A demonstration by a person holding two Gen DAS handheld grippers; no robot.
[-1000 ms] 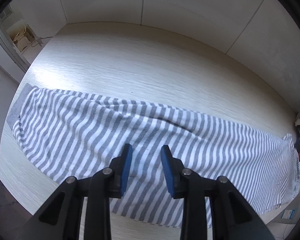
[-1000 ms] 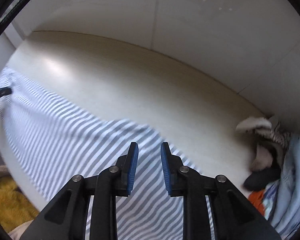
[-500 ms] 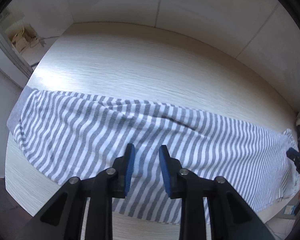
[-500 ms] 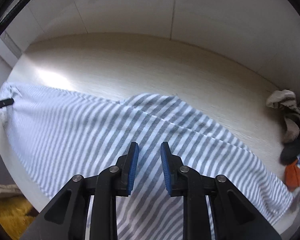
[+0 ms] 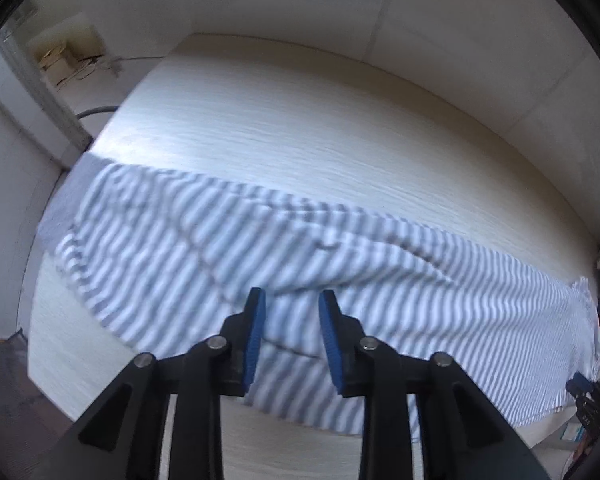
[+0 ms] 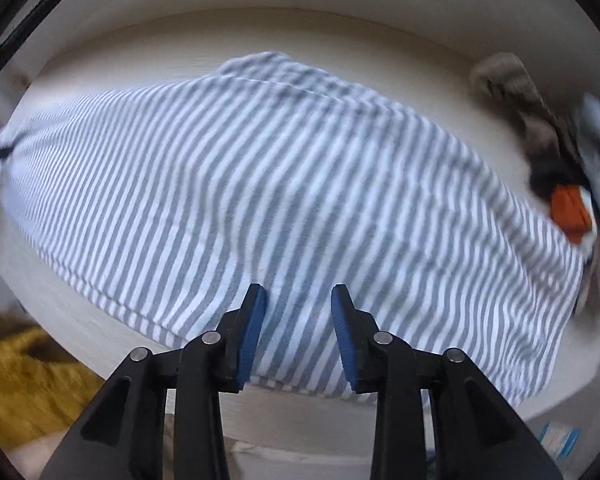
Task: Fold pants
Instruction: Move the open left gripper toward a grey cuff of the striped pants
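A pale wood-grain table (image 5: 340, 132) fills the centre of both views. White panelled walls (image 5: 440, 20) with thin seams rise behind it. Daylight glares on the table's upper left. A grey cable (image 5: 96, 111) runs at far left. A yellow rug (image 6: 24, 384) occupies the right view's lower left.

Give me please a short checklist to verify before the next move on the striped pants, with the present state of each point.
1. Striped pants lie spread on the table: ok.
2. Left gripper holds nothing, above the cloth: ok.
3. Right gripper jaws opening, nothing between them: ok.
4. Fabric smooth: not ok, a ridge near the middle.
5. Clothes pile apart from the pants: not ok, touching the end.
6. Whole hem on the table: cannot tell.
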